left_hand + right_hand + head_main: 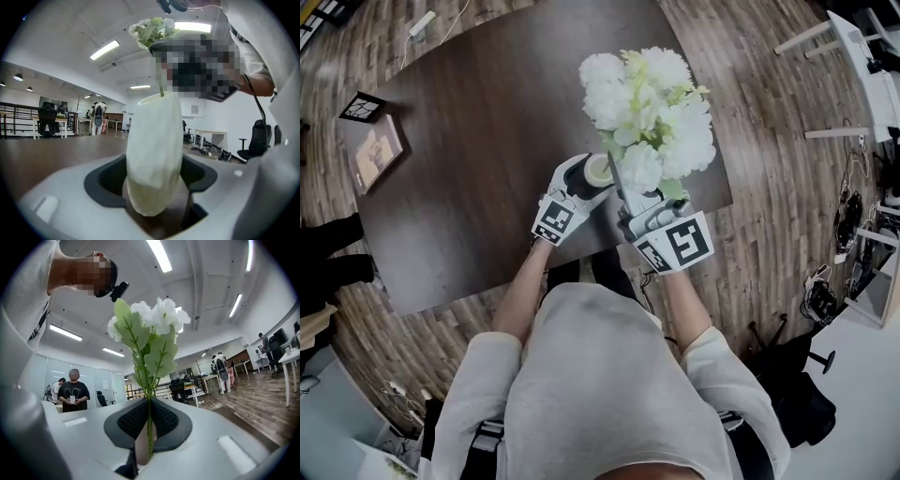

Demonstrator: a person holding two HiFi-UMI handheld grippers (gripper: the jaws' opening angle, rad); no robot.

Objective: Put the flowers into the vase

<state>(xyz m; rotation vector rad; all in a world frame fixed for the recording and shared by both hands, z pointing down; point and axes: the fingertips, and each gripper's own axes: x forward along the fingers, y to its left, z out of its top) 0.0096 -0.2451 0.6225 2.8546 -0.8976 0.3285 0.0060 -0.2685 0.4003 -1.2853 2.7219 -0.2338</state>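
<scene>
A bunch of white flowers (649,105) with green leaves is held up over the near edge of the dark table (478,141). My right gripper (630,204) is shut on its thin green stem (149,427), and the blooms (154,319) rise above the jaws. Just to the left stands a tall white vase (600,170), with my left gripper (589,183) shut around its body (154,154). In the left gripper view the flower stem (161,88) comes down to the vase's mouth, the blooms (153,29) high above it.
A brown book (377,150) and a black-and-white marker card (361,107) lie at the table's left end. White furniture legs (839,56) and cables (848,220) stand on the wooden floor to the right. People (73,390) stand in the background.
</scene>
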